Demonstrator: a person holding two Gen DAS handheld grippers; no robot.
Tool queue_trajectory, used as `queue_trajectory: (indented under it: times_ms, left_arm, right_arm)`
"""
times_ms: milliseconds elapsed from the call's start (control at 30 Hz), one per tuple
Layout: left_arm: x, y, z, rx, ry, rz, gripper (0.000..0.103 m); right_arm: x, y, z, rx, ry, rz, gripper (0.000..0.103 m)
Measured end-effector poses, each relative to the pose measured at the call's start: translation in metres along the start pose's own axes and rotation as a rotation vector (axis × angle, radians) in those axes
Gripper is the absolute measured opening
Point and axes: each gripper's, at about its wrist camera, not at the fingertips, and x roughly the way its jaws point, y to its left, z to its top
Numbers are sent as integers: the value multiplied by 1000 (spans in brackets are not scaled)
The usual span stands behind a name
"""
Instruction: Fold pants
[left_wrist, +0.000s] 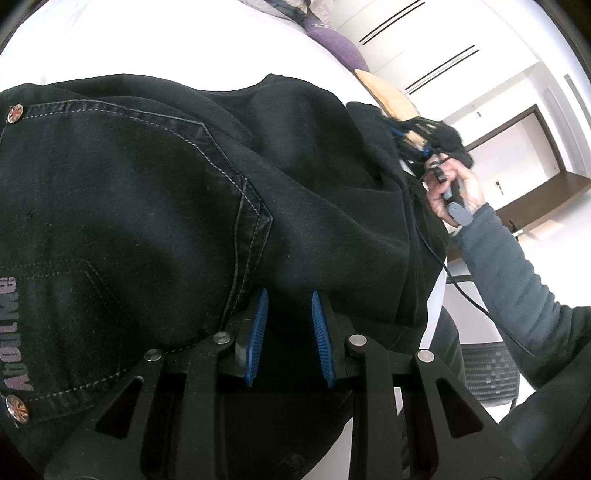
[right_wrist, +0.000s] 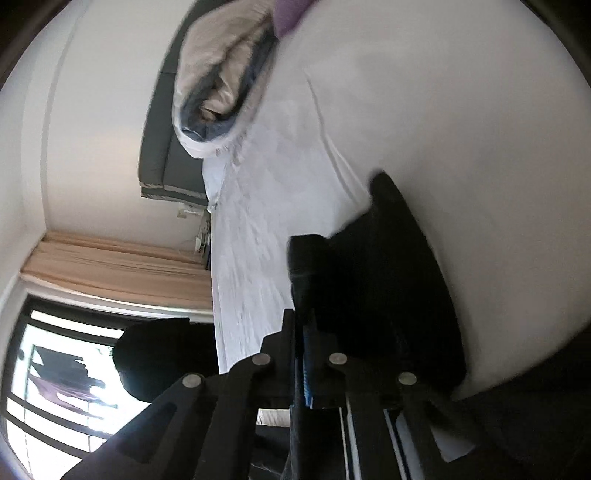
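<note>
My left gripper (left_wrist: 288, 306) gapes over black pants (left_wrist: 147, 203); my right gripper (right_wrist: 303, 332) pinches them above the white bed (right_wrist: 461, 110), window (right_wrist: 55, 369) leftward.

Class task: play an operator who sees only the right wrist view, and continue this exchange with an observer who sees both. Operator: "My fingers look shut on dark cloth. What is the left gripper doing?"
Observer: The left gripper is open, fingers apart, over the black pants.
Operator: Which part of the pants is under it?
Observer: A back pocket with pale stitching and metal rivets.
Operator: Where do I appear from there?
Observer: The right gripper sits at the far edge of the pants, shut on the fabric, held by a hand in a dark sleeve.
</note>
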Motion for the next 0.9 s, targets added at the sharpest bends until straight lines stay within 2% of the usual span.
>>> queue_trajectory:
  times_ms: [67,233,367,467,533,633,900]
  left_arm:
    - [0,0,0,0,-1,3,24]
    - [0,-1,-1,-7,-2,6,24]
    - [-1,0,0,-28,-11,9,24]
    - [0,1,0,-46,-16,15,24]
    - [1,2,1,-67,-21,12,24]
    - [-1,2,1,-91,-27,17,25]
    - [-7,0,7,-145,-47,42,25]
  right_arm:
    - [-21,9,-4,-22,-53,15,4]
    - [-93,23,-21,-93,-199,-20,4]
    - [-168,-2,-56,-66,-346,-58,4]
    - [-207,-37,-82,-10,-422,-143,4]
    - [-219,-70,-96,64,-442,-203,4]
    - [-224,-105,-113,161,-460,-230,4]
    - [-236,-102,-120,130,-532,-209,4]
